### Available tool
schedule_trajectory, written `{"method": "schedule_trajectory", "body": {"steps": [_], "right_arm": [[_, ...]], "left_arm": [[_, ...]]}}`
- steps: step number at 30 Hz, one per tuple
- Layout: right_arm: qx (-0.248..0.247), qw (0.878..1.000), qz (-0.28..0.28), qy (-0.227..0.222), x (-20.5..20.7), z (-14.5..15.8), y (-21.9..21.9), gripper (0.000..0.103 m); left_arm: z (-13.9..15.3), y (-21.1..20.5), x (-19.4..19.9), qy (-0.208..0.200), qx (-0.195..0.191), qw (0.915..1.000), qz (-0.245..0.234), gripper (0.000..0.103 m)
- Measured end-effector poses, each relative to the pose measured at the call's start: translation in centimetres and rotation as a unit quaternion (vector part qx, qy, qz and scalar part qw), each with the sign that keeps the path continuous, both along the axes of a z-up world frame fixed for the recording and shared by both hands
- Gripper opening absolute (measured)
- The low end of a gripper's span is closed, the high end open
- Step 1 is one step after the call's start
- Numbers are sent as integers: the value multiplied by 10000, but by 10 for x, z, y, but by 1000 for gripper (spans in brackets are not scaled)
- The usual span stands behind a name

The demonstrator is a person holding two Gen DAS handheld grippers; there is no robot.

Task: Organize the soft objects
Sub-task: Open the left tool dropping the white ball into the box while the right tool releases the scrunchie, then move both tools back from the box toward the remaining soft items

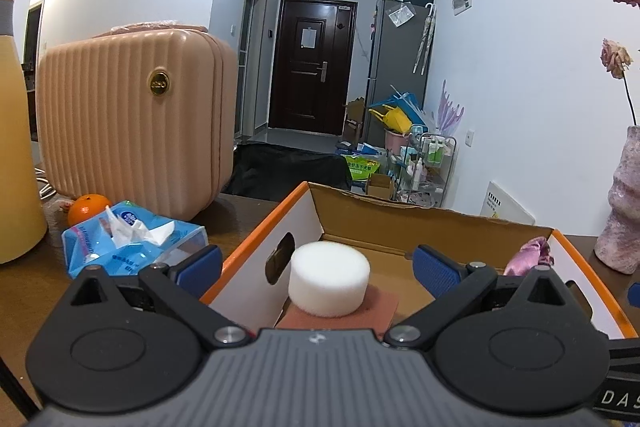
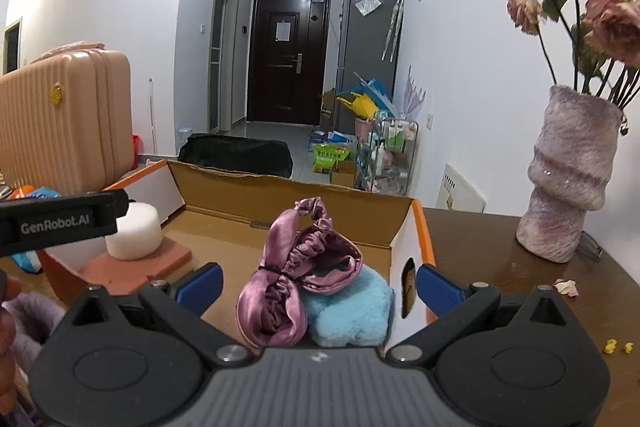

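An open cardboard box [image 1: 424,223] with orange rims sits on the brown table. Inside it a white round sponge [image 1: 329,279] rests on a brown pad [image 1: 378,311]. My left gripper [image 1: 318,271] hangs open just above and in front of the sponge, its blue pads [image 1: 200,269] wide apart. In the right wrist view a purple satin scrunchie [image 2: 296,275] lies on a light blue fluffy piece [image 2: 352,311] in the same box [image 2: 280,195]. My right gripper [image 2: 320,285] is open around them without touching. The sponge [image 2: 134,231] shows at left, partly behind the left gripper's body.
A tissue pack [image 1: 132,241], an orange [image 1: 86,207], a pink ribbed case [image 1: 136,131] and a yellow bottle [image 1: 16,147] stand left of the box. A purple vase [image 2: 568,183] with dried roses stands right. Petal crumbs [image 2: 566,285] lie on the table.
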State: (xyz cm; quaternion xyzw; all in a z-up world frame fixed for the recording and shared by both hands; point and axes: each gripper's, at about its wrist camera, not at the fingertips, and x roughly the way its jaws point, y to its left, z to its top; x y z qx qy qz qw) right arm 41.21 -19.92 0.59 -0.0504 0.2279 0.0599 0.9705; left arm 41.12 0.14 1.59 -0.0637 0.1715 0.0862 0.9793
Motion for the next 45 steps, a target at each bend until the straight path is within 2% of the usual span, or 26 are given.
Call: {"method": "schedule_trajectory", "body": {"steps": [8, 16, 31, 45], "right_arm": [[-151, 9996, -56, -211, -27, -3, -7, 103], [-54, 9990, -70, -428, -59, -1, -16, 103], [-241, 9967, 144, -766, -112, 0, -9, 103], [-318, 9946, 258, -957, -154, 3, -11, 103]], "left_arm": [[1, 3, -24, -39, 23, 10000, 2, 103], [3, 8, -49, -72, -4, 10000, 35, 103], [13, 9, -108, -457, 81, 9988, 126, 103], [15, 8, -143, -350, 368, 9986, -118, 103]]}}
